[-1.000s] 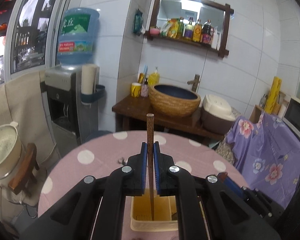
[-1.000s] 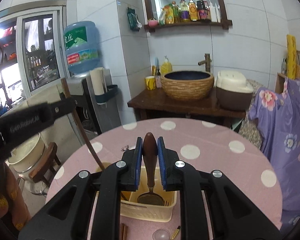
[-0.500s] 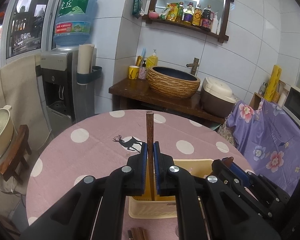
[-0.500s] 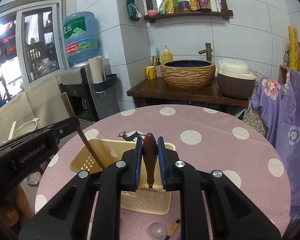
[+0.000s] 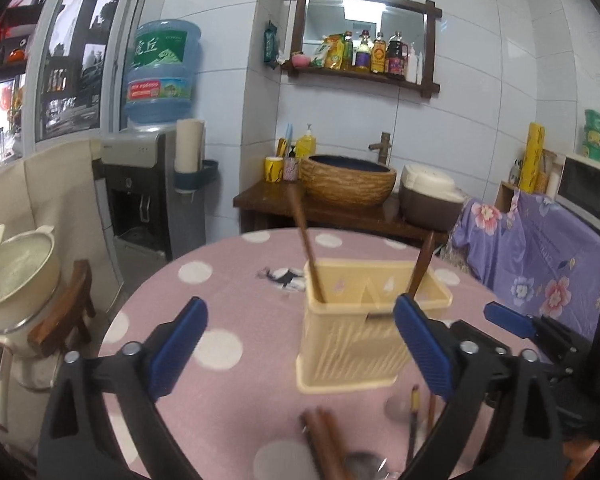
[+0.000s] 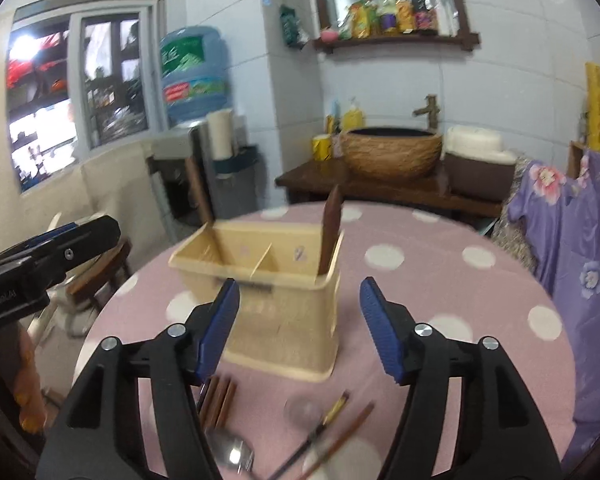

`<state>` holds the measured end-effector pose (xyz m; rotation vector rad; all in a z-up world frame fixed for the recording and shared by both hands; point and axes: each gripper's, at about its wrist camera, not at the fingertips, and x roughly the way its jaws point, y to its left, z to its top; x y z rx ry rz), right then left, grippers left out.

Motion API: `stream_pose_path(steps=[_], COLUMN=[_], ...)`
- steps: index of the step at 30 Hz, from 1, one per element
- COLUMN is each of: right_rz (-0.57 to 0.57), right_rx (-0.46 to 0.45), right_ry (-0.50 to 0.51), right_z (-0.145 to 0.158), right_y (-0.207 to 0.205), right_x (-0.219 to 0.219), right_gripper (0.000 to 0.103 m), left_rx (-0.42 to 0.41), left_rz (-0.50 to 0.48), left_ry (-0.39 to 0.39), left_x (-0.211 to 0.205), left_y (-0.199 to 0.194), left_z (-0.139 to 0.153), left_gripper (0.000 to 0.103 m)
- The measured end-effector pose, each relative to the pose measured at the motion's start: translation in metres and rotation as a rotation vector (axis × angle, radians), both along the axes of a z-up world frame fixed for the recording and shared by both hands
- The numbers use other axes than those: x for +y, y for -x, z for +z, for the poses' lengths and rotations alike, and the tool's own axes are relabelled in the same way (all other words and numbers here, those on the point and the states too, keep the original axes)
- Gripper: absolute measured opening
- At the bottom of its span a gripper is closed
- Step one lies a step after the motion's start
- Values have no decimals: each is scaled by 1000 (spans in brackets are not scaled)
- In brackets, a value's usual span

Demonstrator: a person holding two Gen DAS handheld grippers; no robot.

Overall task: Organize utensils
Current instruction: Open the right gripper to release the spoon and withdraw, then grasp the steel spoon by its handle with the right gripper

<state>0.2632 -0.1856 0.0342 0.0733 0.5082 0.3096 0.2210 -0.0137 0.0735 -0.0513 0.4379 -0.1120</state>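
- Both grippers are releasing: a second ago each was clamped on a utensil above the holder; now both utensils are standing in it.
- Left wrist view: the left gripper (image 5: 300,344) is opening wide with nothing between its pads. The chopstick (image 5: 306,240) is leaning in the left compartment of the holder (image 5: 356,344); the spoon handle (image 5: 422,264) is leaning in the right one. A divider is separating the two.
- Loose chopsticks (image 5: 324,440) are lying on the table (image 5: 220,292) just in front of the holder, nearest this gripper.
- Right wrist view: the right gripper (image 6: 300,320) is opening, pads clear of everything. The spoon handle (image 6: 330,236) is resting against the holder's (image 6: 292,324) right wall; the left compartment's contents are blurred.
- A steel spoon (image 6: 232,452), a brown bundle (image 6: 218,398) and thin sticks (image 6: 332,428) are waiting on the table (image 6: 440,280).
- Recommended: keep the jaws spread while backing off, so neither handle is caught; then sort by type, chopsticks left, spoons right.
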Motion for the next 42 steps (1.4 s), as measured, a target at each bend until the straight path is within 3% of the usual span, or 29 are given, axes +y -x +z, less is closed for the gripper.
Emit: stream_pose_path(steps=[3, 7, 13, 24, 31, 38, 42], right_rz=[57, 116, 175, 414, 511, 569, 583], right_rx=[57, 110, 148, 270, 308, 290, 309], right_ry=[30, 103, 185, 262, 277, 414, 418], right_z=[-27, -63, -89, -108, -109, -109, -118], right_y=[21, 44, 55, 27, 7, 7, 5], right_x=[7, 19, 32, 70, 67, 65, 66], right_gripper=[67, 67, 68, 68, 67, 67, 65], left_rx=[17, 105, 180, 204, 216, 208, 216], left_rz=[56, 86, 78, 70, 46, 18, 22], left_ry=[13, -2, -54, -81, -56, -64, -53], left_x=[17, 33, 40, 47, 45, 37, 37], left_y=[18, 32, 42, 54, 59, 63, 61], left_z=[-27, -66, -103, -110, -111, -108, -109], left_gripper=[98, 98, 98, 98, 98, 98, 98])
